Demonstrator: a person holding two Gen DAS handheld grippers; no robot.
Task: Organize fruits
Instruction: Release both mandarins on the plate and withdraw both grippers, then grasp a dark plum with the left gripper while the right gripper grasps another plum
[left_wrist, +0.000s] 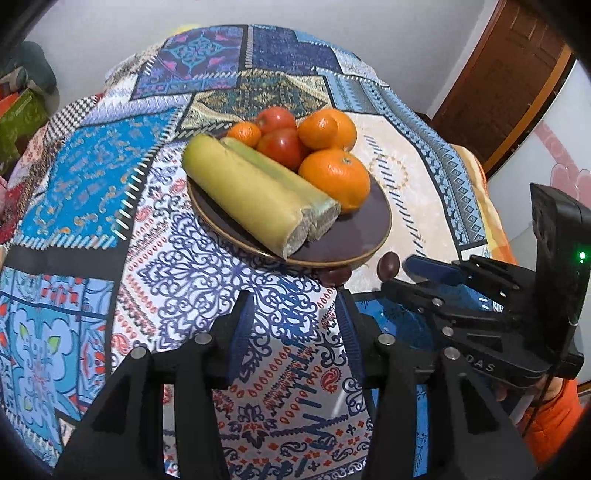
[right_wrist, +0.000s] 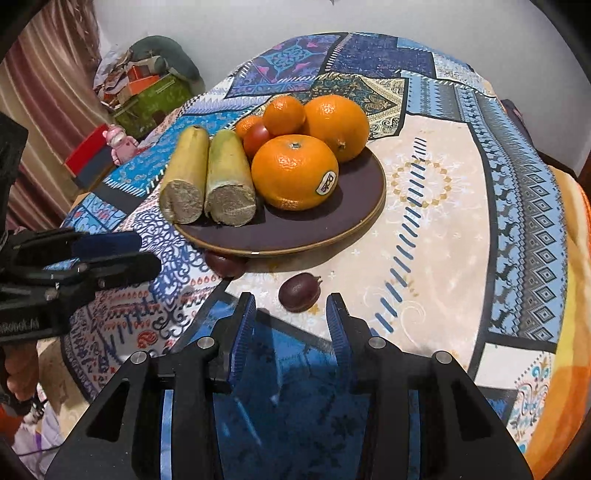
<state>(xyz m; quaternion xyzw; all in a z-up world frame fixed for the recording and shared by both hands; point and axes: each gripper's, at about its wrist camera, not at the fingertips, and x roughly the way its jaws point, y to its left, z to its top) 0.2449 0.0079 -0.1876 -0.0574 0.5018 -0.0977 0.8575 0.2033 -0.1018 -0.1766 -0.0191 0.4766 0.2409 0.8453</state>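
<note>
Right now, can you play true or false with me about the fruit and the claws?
1. The plate holds oranges. True.
2. The orange with the sticker lies on the tablecloth. False: it sits on the plate.
3. Two small dark fruits, one in front of the plate and one partly under its rim, lie off the plate. True.
4. The right claw is squeezing a dark fruit. False: its jaws are apart, with nothing between them.
5. The left claw carries a tomato. False: it is empty; the tomatoes are on the plate.
</note>
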